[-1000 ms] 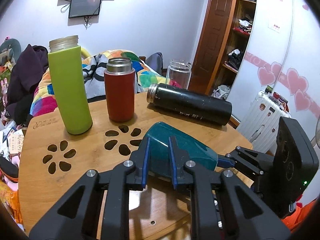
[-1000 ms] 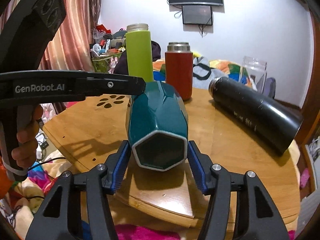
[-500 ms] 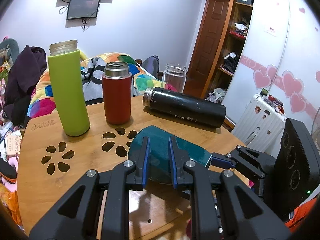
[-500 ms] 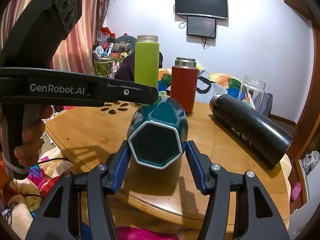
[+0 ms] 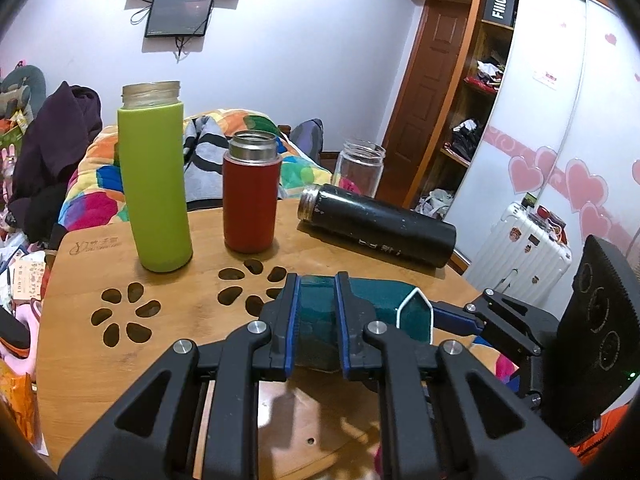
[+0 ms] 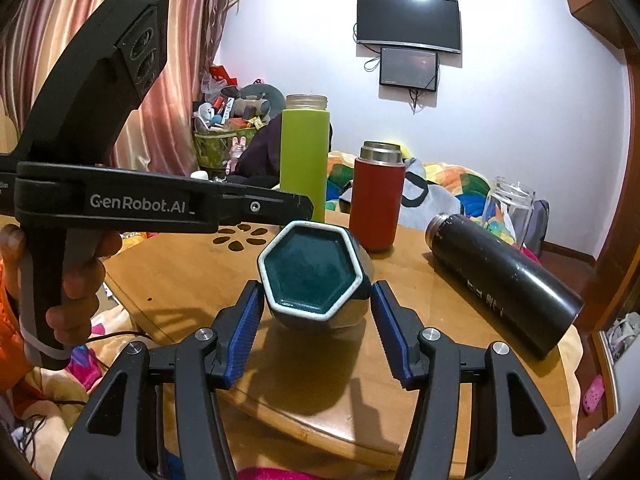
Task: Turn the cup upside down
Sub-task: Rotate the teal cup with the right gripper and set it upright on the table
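Left tongs (image 5: 316,312) clench the glossy teal hexagonal ceramic cup (image 6: 316,276), white-rimmed mouth facing the released right tongs (image 6: 316,328).

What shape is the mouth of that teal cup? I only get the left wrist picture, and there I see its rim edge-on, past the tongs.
Observer: The right wrist view looks straight into the teal cup. Its mouth is a hexagon with a white rim.
Visitor: Are the other tongs squeezing it too?
Observer: No. The right tongs are open, with one blue pad on each side of the cup and a gap at both.
Visitor: Who is holding the tongs in my picture?
Observer: A bare hand is wrapped around the handle of the left tongs, which are clamped on the cup.
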`<state>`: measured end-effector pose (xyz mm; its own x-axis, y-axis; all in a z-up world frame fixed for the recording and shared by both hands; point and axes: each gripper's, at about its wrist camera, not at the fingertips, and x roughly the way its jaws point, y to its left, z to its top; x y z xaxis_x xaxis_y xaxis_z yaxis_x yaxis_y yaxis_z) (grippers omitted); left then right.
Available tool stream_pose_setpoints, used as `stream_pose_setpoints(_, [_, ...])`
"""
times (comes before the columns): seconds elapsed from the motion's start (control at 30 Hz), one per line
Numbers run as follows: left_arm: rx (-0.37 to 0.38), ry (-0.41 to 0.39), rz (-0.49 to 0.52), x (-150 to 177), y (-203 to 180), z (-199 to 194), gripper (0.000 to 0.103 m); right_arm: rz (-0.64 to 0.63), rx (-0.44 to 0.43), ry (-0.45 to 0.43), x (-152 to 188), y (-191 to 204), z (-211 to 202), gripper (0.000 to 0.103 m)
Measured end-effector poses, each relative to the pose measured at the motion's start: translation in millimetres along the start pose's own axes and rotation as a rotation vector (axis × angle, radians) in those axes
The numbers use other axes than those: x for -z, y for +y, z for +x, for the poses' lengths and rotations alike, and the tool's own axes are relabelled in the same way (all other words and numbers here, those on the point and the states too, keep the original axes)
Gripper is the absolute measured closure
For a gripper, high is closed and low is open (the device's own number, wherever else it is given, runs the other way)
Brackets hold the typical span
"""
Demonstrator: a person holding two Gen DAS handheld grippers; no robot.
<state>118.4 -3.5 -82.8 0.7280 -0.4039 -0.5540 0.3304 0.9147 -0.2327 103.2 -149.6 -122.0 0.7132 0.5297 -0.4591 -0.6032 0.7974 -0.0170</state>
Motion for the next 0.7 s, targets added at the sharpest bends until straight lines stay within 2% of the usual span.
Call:
stream_pose_setpoints(0.2, [-0.026,-0.004,-0.019,-3.4,11.1,5.9,0.092,0.004,-0.012,-0.002,-8.6,-2.1,10.5,0.051])
stream_pose_setpoints(0.37, [-0.067,-0.008,-0.009,-2.5,13.6,11.6,0.1,-0.002,-0.016,-0.011,-11.8,0.7,15.6,0.051])
stream_pose_setpoints(0.7, [-0.064,-0.009,-0.037,0.5,22.8,15.4,0.1,0.009,-0.011,-0.014,-13.0,-1.1,21.4,0.053])
